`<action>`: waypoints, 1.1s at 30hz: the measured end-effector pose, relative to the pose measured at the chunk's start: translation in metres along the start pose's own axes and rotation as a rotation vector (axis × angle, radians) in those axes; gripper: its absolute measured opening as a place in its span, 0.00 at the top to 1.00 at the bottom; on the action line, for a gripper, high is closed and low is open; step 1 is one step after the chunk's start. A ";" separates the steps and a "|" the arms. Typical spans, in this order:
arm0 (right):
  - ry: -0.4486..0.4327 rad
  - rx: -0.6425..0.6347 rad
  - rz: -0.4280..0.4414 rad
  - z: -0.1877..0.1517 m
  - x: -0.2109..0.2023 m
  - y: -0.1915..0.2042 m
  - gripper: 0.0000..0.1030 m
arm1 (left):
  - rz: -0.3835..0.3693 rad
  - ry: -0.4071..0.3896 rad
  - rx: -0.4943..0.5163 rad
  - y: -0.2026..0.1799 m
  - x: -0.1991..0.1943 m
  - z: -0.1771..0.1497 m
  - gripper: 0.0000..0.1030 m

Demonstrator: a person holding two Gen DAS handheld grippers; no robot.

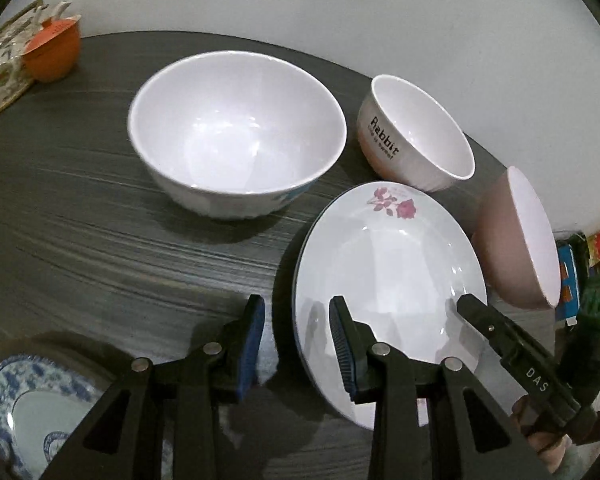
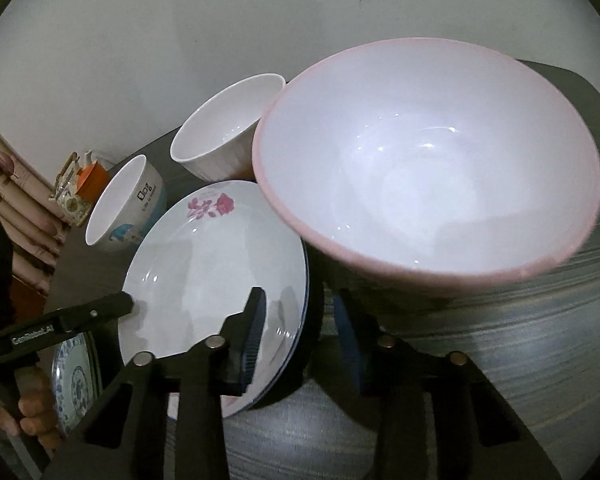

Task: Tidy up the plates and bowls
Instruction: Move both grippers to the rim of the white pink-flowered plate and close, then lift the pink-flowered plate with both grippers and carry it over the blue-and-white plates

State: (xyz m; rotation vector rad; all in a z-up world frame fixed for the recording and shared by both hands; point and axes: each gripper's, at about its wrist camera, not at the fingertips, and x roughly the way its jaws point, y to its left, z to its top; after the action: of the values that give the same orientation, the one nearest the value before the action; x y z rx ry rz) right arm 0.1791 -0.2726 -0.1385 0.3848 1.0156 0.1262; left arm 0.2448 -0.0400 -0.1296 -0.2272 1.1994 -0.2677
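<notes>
Where the dark grey, streaky wood-grain worktop point(image 1: 100, 248) meets a plain white wall point(image 1: 340, 8), the crockery sits grouped together. A large white bowl with a blue pattern low on its side point(image 1: 236, 132) stands upright near the middle, and just beside it, nearer the wall, is a smaller white bowl printed "Rabbit" point(image 1: 416, 136). In front of these lies a white round plate with a pink rose print point(image 1: 388, 280), stacked on another plate whose blue rim just shows in the right wrist view. A pale pink bowl with a white inside point(image 2: 428, 172) stands just beside the rose plate; whether they touch I cannot tell. A blue-and-white patterned plate point(image 1: 24, 408) lies at the near left edge, well apart from the bowls. In the far left corner an orange cup point(image 1: 54, 54) sits against a floral patterned box point(image 1: 2, 68).

The left gripper point(image 1: 298, 344) hovers with its jaws spread either side of the rose plate's near-left rim, pinching nothing. The right gripper point(image 2: 300, 332) also has its jaws spread, one over the rose plate's edge, the other towards the pink bowl's base, holding nothing.
</notes>
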 end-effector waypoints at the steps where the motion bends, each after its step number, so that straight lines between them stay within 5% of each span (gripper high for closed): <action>1: 0.000 0.000 0.004 0.001 0.002 0.000 0.70 | -0.004 0.008 -0.004 0.000 0.003 0.001 0.67; 7: -0.002 0.007 0.028 0.007 0.012 -0.004 0.77 | -0.010 0.011 0.002 -0.002 0.010 0.006 0.68; 13: 0.018 0.006 0.064 0.009 0.018 -0.003 0.88 | -0.009 0.023 0.017 -0.009 0.014 0.007 0.80; 33: 0.014 0.011 0.067 -0.022 -0.016 0.014 0.89 | 0.011 0.022 0.054 -0.016 -0.035 -0.042 0.83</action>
State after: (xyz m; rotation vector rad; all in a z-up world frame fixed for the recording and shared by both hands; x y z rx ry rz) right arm 0.1529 -0.2586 -0.1306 0.4286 1.0176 0.1840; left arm 0.1924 -0.0453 -0.1079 -0.1716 1.2129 -0.2933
